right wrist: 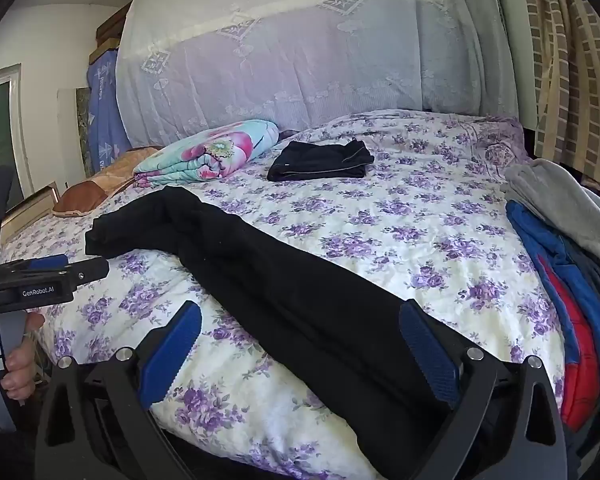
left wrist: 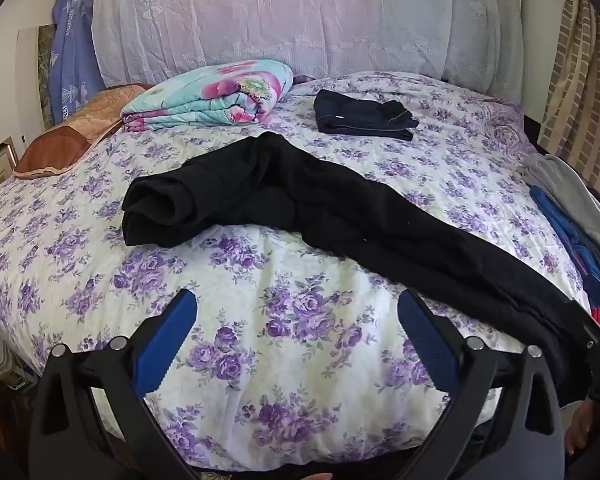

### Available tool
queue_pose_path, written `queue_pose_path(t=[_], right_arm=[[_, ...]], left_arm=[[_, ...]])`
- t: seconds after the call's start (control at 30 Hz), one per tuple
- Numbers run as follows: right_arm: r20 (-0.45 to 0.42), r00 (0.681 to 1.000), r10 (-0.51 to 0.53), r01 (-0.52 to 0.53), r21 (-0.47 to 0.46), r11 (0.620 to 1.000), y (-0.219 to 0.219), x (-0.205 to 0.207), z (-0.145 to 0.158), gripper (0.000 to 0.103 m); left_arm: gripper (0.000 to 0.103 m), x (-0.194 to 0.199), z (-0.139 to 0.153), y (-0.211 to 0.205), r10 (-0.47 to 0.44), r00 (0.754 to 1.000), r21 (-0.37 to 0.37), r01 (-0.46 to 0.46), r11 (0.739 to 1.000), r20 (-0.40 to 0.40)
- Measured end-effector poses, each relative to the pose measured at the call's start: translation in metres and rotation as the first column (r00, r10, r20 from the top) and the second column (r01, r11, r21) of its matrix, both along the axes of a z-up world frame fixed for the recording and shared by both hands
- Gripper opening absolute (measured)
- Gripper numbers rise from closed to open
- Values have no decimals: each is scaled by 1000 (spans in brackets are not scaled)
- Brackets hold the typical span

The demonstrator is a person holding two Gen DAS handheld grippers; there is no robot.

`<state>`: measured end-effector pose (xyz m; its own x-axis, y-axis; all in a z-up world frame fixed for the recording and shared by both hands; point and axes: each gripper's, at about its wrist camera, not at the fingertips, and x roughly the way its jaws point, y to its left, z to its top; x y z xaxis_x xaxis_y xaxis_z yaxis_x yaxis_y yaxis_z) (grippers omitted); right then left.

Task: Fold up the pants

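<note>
Left gripper [left wrist: 298,312]: jaws spread wide, nothing gripped; only bare floral bedsheet [left wrist: 284,280] is seen between the blue pads. Right gripper [right wrist: 300,322]: jaws also fully released, with the leg of the black pants [right wrist: 284,288] lying between the pads but not pinched.

The black pants are stretched diagonally across the near half of the bed, one end bunched and rolled toward the left, the long leg running off toward the near right edge. The fabric is rumpled, not flat, and unfolded. In the right wrist view the left gripper is seen at the far left, held up by a hand [right wrist: 18,372] beside the bed edge.

Open room: a broad clear stretch of sheet is seen in front of the left jaws and again beyond the pants toward the headboard. The right edge of the bed is crowded by a pile of clothes [right wrist: 572,280], grey, blue and red, near the pants' leg end.

Further out, a folded dark garment [left wrist: 362,117] lies well apart from the pants, with a folded floral quilt [left wrist: 212,96] to its left and a brown pillow [left wrist: 72,136] at the left edge. No containers are visible.
</note>
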<state>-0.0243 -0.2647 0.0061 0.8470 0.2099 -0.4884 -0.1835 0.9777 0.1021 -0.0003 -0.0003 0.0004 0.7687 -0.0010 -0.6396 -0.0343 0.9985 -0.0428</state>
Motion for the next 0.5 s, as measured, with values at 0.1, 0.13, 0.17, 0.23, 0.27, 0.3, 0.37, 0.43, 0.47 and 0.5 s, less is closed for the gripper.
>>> queue_pose_path(t=[0.1,0.13,0.17,0.23,0.27,0.3,0.37,0.43,0.47,0.5], right_arm=[[-3,1000,-2,1,-3,1000,0,0,-1,99],[-4,1000,-2,2,-2,1000,0,0,-1,99],[-4,1000,-3,3,0,1000,-1,0,-1,99],[-3,1000,-4,4,4,1000,-5,-1,0,99],[-4,1000,-5,5,5,1000,-6,-1,0,99],[-6,1000,-6,6,5,1000,-7,-1,0,99],[-9,1000,-15,15,4,1000,-3,-1,-2,99],[-10,1000,-15,15,5,1000,-5,-2,-2,99],[-10,1000,-15,15,5,1000,-5,-2,-2,99],[-9,1000,-17,17,2,1000,-3,-2,-3,99]], left_arm=[[99,0,0,0,4,1000,5,-4,1000,-1],[99,0,0,1,5,1000,3,-5,1000,-2],[99,0,0,0,4,1000,12,-5,1000,2],[99,0,0,-1,6,1000,14,-6,1000,2],[99,-3,-1,5,8,1000,9,-8,1000,1],[99,-2,-1,7,7,1000,8,-7,1000,0],[99,-3,-1,9,7,1000,6,-7,1000,0],[99,-2,-1,6,8,1000,10,-8,1000,-2],[99,-2,-1,6,8,1000,9,-8,1000,-3],[99,-2,-1,7,8,1000,8,-8,1000,-4]])
